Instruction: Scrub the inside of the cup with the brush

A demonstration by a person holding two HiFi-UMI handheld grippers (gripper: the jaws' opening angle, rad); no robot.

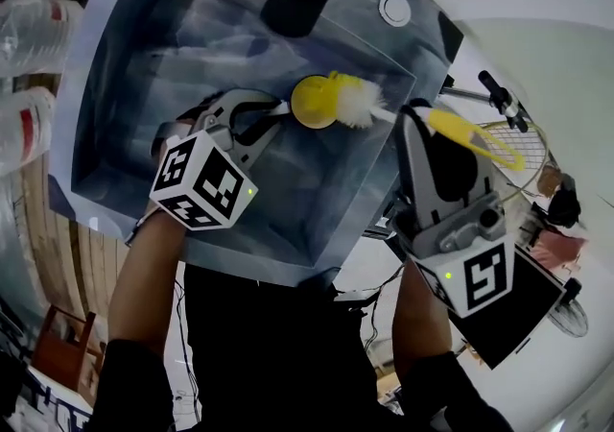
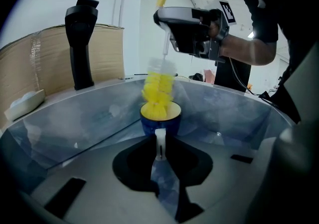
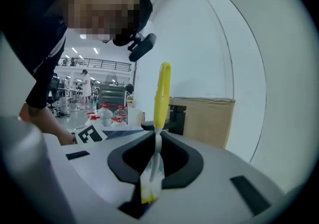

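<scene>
The fingers (image 2: 130, 162) of the left gripper (image 2: 160, 142) are closed on the thin white handle of the cup (image 2: 160, 123), gripping it edge-on; the cup is blue outside and yellow inside, and it is held above the blue-grey sink (image 1: 125, 147), near the middle of the basin; the right gripper (image 3: 156, 141) has its fingers (image 3: 130, 158) clamped on the brush (image 1: 361, 104) at its pale neck, with the yellow looped handle standing out past the jaws; the brush's yellow-and-white bristle head sits at the cup's mouth, its lowest bristles touching the yellow inside and most of the head outside the rim.
</scene>
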